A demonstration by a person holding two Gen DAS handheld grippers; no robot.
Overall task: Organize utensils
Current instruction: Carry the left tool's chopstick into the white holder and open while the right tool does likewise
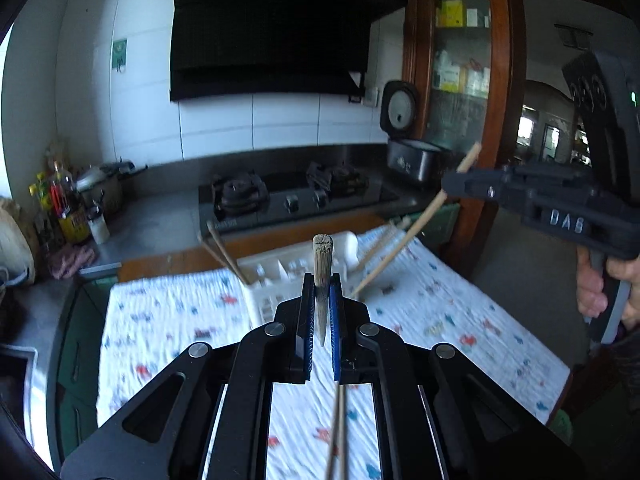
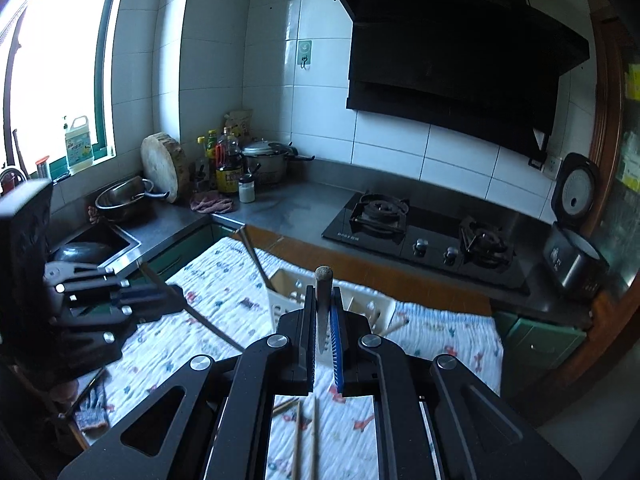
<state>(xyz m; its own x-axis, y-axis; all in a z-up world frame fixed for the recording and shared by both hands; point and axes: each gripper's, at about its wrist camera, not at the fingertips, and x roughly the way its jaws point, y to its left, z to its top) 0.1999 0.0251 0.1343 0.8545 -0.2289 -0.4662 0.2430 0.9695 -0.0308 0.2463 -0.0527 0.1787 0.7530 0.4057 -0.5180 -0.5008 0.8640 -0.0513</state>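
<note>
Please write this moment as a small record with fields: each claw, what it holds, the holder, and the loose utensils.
left claw: shut on a chopstick, end pointing at the camera
right claw: shut on a second chopstick
holder: white utensil caddy on the patterned cloth, chopsticks already leaning in it
loose chopsticks: on the cloth, under the right claw
background: gas stove, rice cooker
</note>
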